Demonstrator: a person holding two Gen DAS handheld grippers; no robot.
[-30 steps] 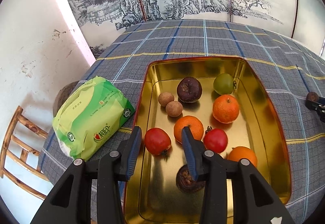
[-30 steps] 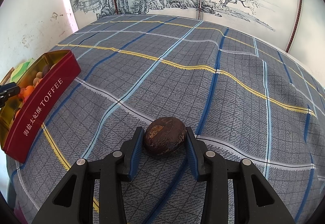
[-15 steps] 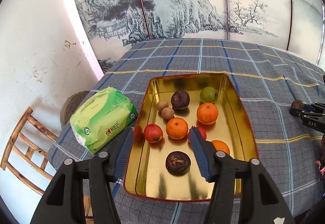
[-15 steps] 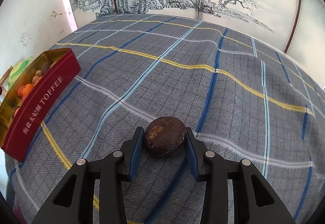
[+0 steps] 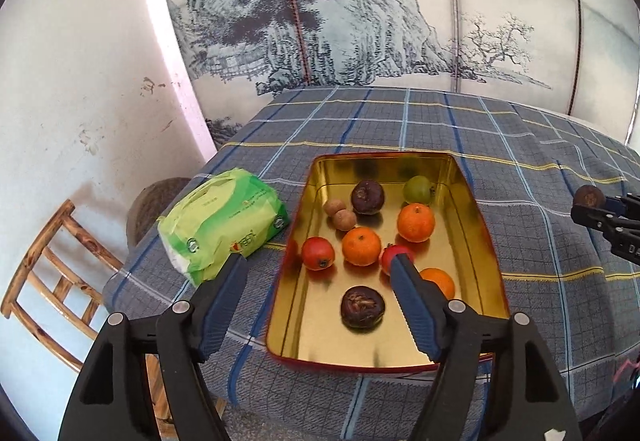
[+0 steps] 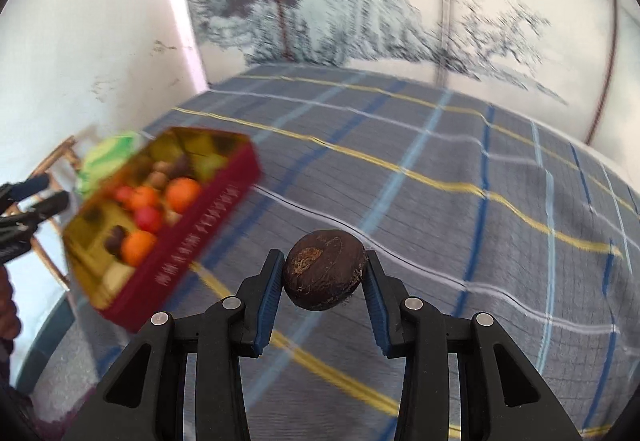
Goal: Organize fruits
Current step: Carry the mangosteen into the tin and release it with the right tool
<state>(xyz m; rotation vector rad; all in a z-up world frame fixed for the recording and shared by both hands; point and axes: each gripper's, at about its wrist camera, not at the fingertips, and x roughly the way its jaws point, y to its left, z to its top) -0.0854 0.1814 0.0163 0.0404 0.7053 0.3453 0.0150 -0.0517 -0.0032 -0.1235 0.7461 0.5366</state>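
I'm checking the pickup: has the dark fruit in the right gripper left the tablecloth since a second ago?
Yes. The dark fruit, clamped in the right gripper, now hangs above the tablecloth.

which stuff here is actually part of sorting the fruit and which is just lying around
Part of the job:
- gold tin holding oranges, red fruits, longans, a green fruit and two dark fruits
- dark fruit clamped in the right gripper
- left gripper, jaws opening, nothing between them

Just lying about:
- green tissue pack
- wooden chair
- plaid tablecloth
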